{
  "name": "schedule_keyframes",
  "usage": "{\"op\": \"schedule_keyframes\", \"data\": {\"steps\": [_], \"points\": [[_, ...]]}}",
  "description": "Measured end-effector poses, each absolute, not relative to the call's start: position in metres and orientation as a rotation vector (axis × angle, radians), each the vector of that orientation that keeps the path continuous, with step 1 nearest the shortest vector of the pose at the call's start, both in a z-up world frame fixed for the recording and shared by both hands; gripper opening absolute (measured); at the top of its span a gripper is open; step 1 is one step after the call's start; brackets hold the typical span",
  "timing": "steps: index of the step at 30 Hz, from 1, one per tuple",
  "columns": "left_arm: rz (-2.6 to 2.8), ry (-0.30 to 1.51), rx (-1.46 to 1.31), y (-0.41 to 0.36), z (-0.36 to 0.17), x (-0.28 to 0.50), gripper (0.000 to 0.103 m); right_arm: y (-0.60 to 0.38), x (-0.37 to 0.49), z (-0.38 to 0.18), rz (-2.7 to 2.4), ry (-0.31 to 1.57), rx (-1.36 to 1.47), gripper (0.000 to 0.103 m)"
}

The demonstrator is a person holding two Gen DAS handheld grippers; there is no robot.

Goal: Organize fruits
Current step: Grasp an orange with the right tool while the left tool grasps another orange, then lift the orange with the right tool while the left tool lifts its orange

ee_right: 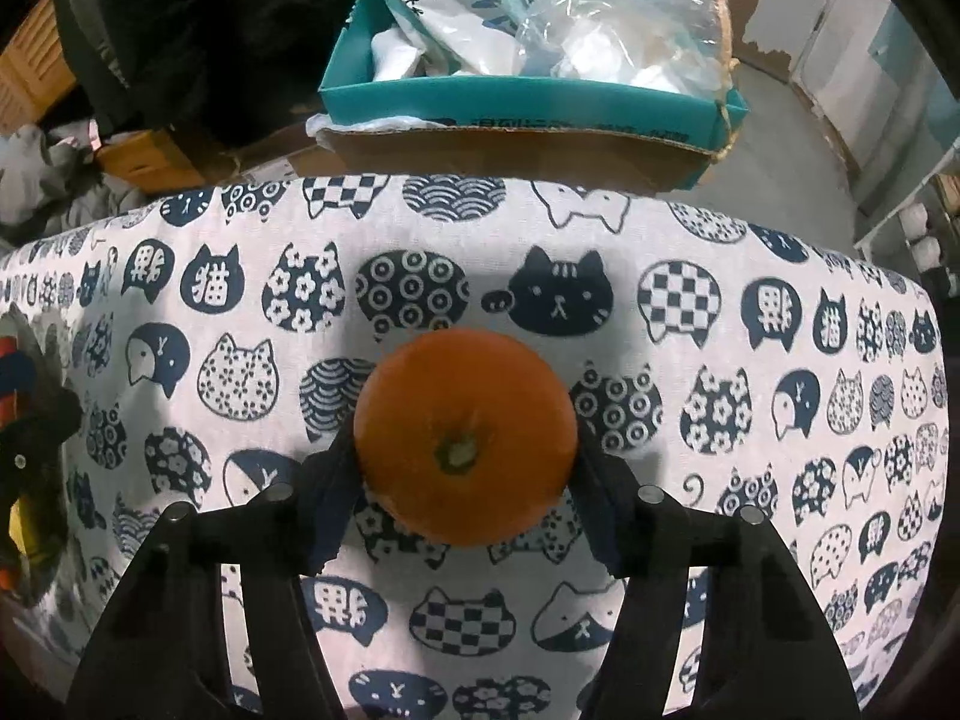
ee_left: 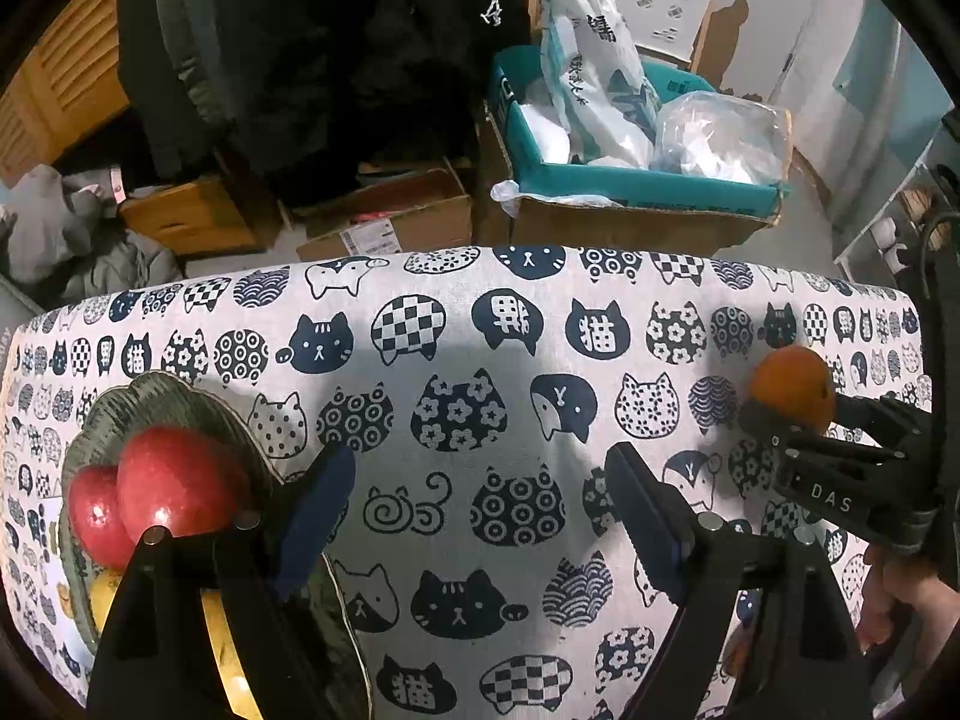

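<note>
So the biggest thing here is the table with the cat-print tablecloth (ee_left: 480, 420), and everything else sits relative to that. Beyond its far edge there's a teal cardboard box (ee_left: 630, 180) stuffed with plastic bags, on the floor past the cloth.

On the cloth's left side sits a grey-green leaf-shaped plate (ee_left: 174, 402) with two red apples (ee_left: 174, 486) on it, plus something yellow tucked under them that I can't make out.

The left gripper (ee_left: 480, 510) hangs over the middle of the cloth, just right of the plate, its blue pads spread wide with only bare fabric between them.

Over on the cloth's right part, the right gripper (ee_right: 465, 480) is clamped on the orange (ee_right: 465, 435), pads pressing both sides, stem end facing the camera. Can't tell if the orange is touching the cloth or just above it.
</note>
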State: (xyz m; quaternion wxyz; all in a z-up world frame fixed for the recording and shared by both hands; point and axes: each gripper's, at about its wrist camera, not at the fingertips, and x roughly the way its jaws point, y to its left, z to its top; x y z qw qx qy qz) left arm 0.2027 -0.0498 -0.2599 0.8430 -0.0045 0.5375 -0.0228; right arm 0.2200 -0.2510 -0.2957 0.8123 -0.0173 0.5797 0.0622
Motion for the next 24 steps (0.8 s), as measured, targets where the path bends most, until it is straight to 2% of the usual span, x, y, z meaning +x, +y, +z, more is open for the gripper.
{"op": "schedule_keyframes", "data": {"steps": [24], "points": [[-0.202,1.140,0.019,-0.107,-0.234,0.128,0.087,-0.302,0.123,-0.222,0.065,1.141,0.010,0.064]]}}
